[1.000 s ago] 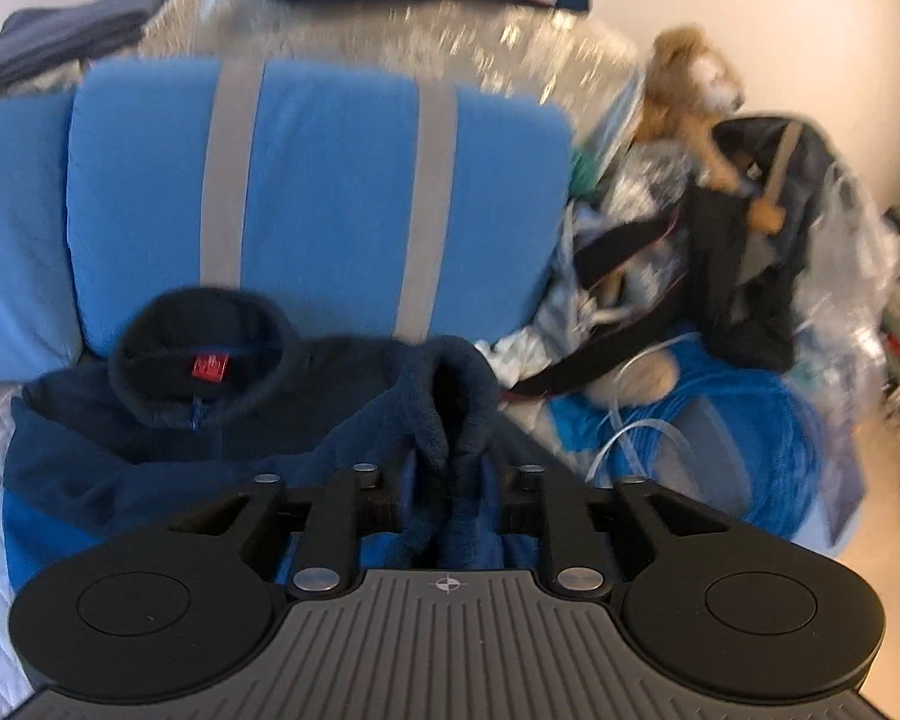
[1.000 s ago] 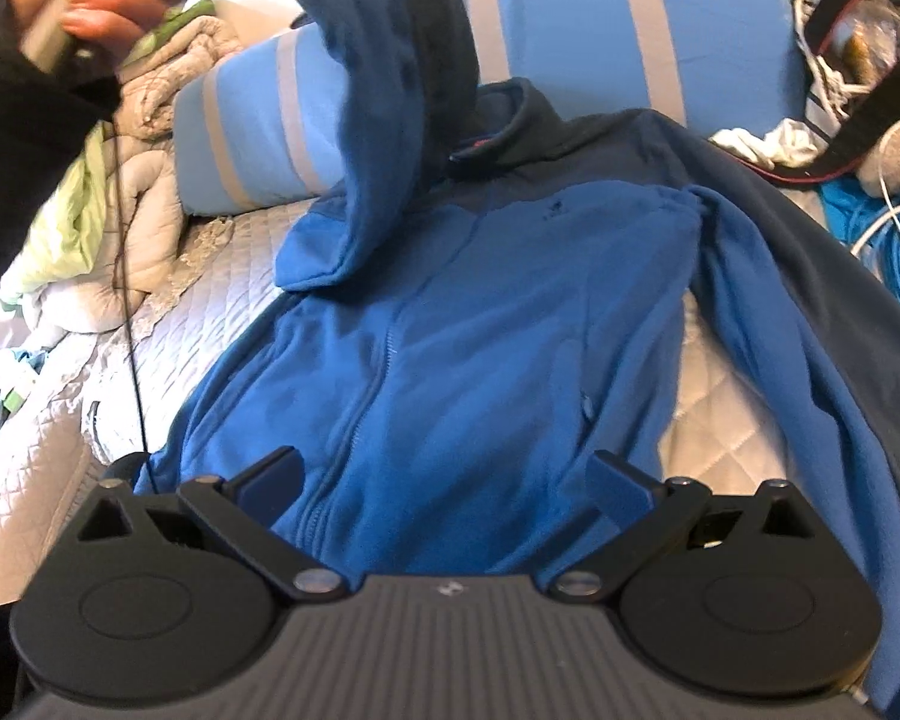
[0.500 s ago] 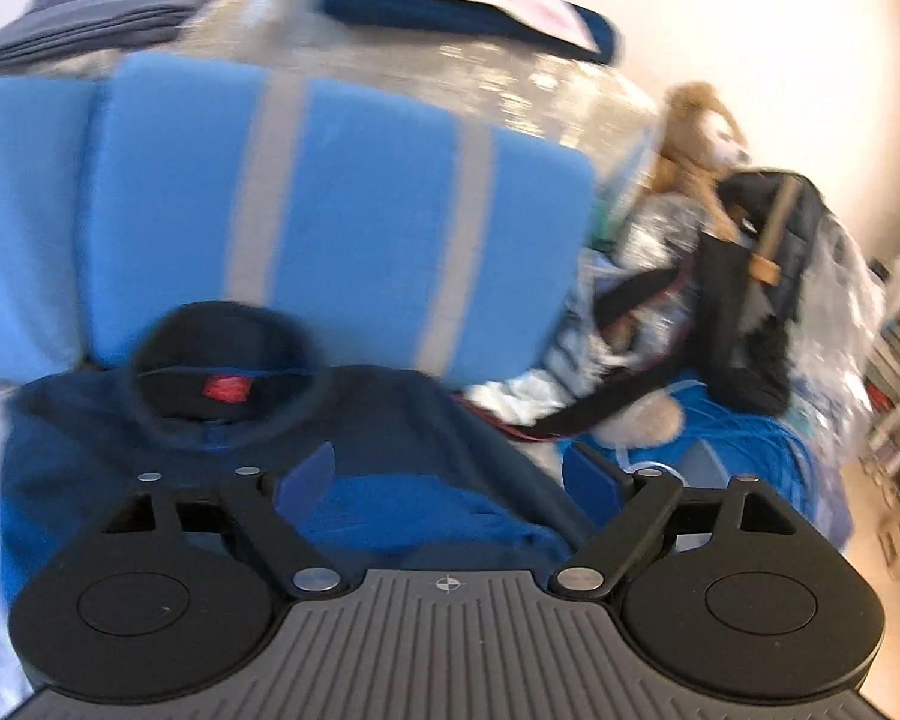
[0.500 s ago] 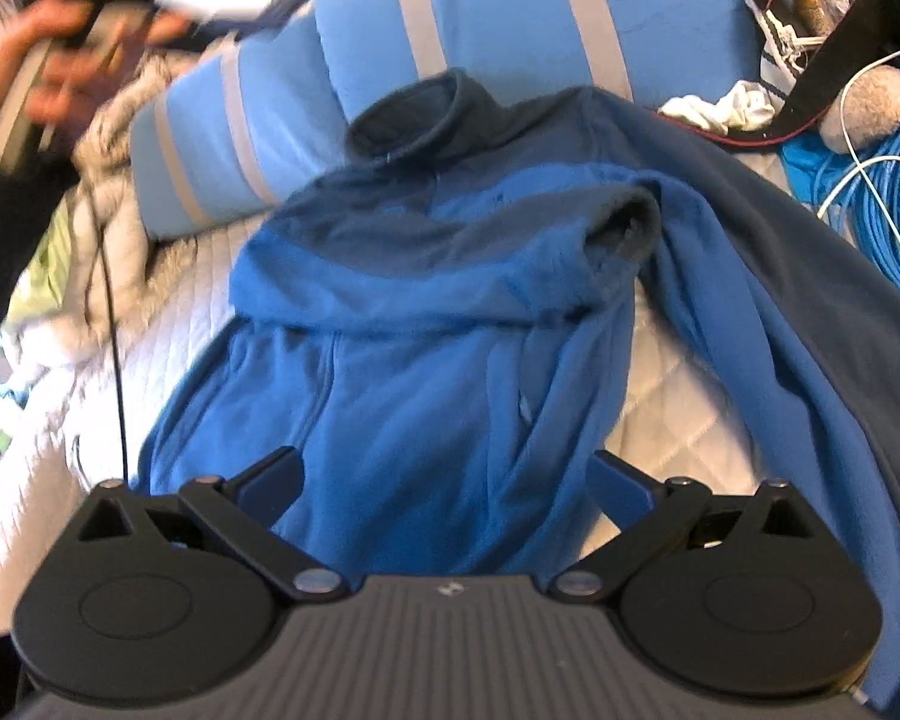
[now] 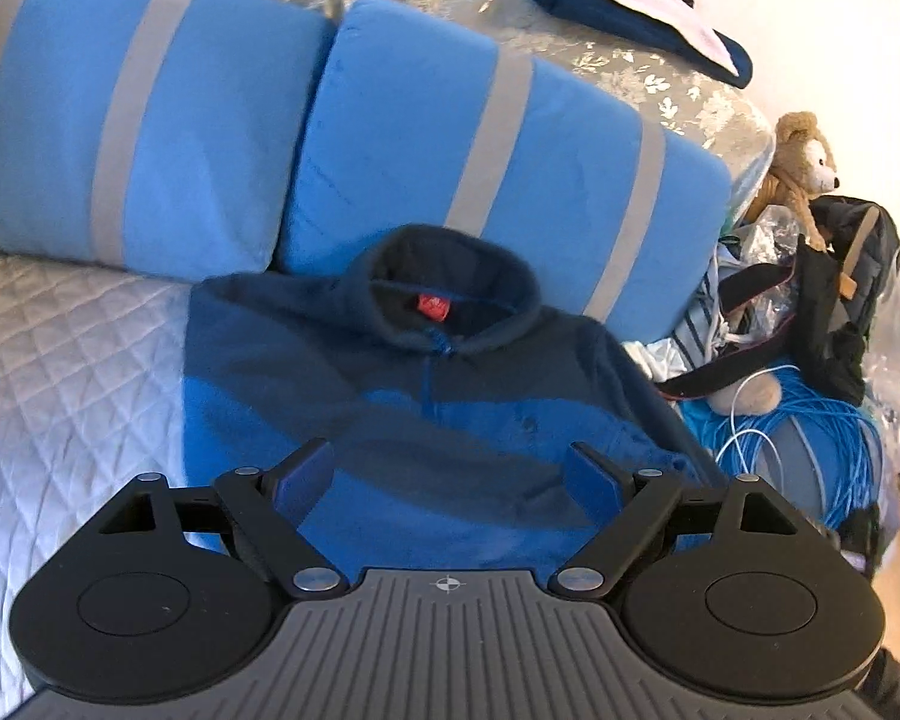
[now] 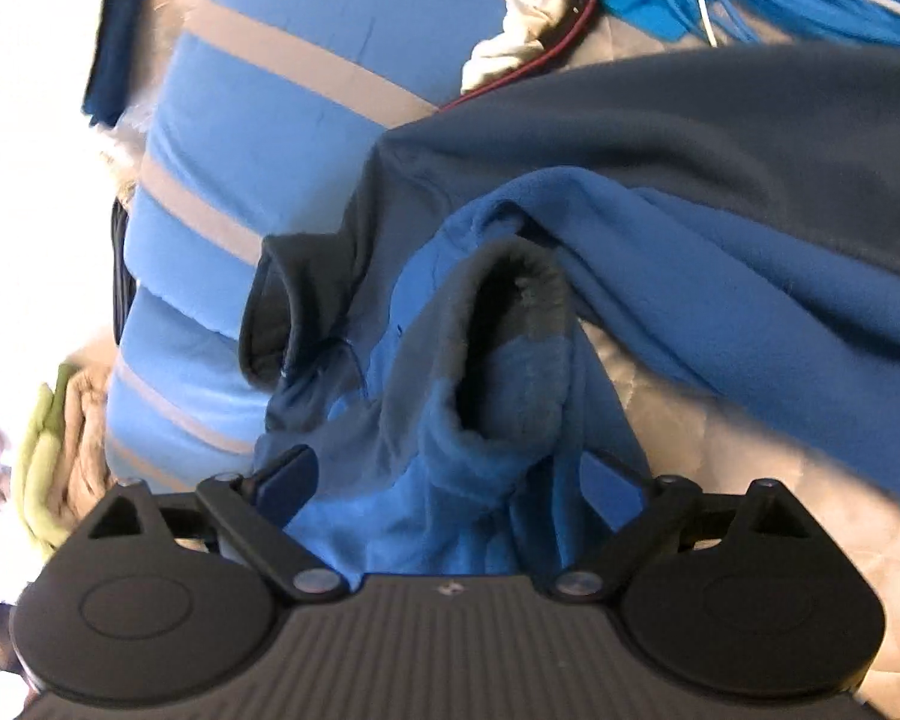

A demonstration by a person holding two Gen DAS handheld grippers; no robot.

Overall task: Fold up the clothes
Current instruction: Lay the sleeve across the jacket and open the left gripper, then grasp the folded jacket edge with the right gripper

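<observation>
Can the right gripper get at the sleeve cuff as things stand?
Probably yes. The right gripper has its jaws closing with the fleece jacket's sleeve cuff just ahead and sleeve fabric already between them; nothing blocks it.

Matte black handheld left gripper (image 5: 450,471) and right gripper (image 6: 450,474): ribbed grey centre plate, twin round black discs, silver pivot screws, blue finger pads (image 5: 303,480).

Your left gripper (image 5: 450,480) points downward, jaws spread wide, nothing between the fingers (image 5: 303,477). Your right gripper (image 6: 444,480) is rolled well over to one side and angled down; its jaws are closing from wide, with fabric between the fingers (image 6: 285,474), pads not yet pressing.
</observation>
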